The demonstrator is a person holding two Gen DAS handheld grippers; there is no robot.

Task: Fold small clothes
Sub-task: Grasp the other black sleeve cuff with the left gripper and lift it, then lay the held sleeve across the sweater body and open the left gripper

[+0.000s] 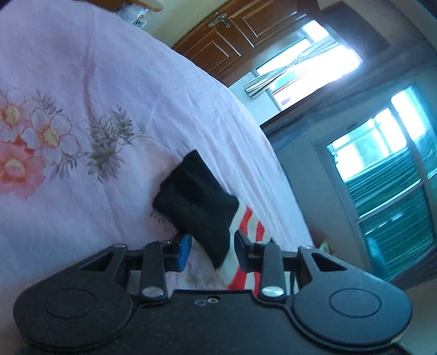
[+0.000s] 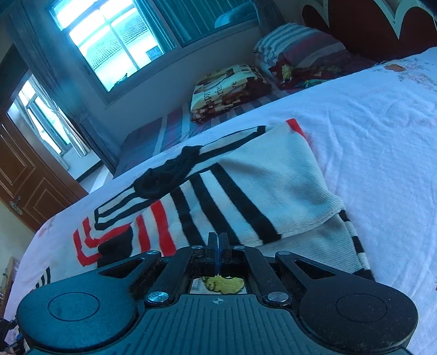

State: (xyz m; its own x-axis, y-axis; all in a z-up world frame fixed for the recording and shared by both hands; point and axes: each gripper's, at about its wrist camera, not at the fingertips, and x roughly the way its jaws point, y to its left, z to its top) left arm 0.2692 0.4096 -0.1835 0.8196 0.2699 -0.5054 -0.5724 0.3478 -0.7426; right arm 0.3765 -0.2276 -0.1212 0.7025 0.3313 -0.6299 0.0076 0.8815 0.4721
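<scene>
A small knitted sweater (image 2: 259, 174), white with black and red stripes, lies partly folded on the bed; a black ribbed part (image 2: 169, 174) rests on top of it. My right gripper (image 2: 218, 240) hovers just over the sweater's near edge, shut with nothing visible between its pads. In the left wrist view a black ribbed end of the sweater (image 1: 195, 199) lies on the sheet, with red and white stripes (image 1: 251, 226) beside it. My left gripper (image 1: 213, 252) stands open around the black end's near tip. A gap shows beside the right blue pad (image 1: 241, 252).
The pink flowered bedsheet (image 1: 82, 123) covers the bed. Beyond its far edge are a folded printed blanket (image 2: 226, 87), striped pillows (image 2: 295, 46) and a dark headboard (image 2: 368, 24). A brown wooden door (image 1: 235, 35) and bright windows (image 2: 109, 35) line the walls.
</scene>
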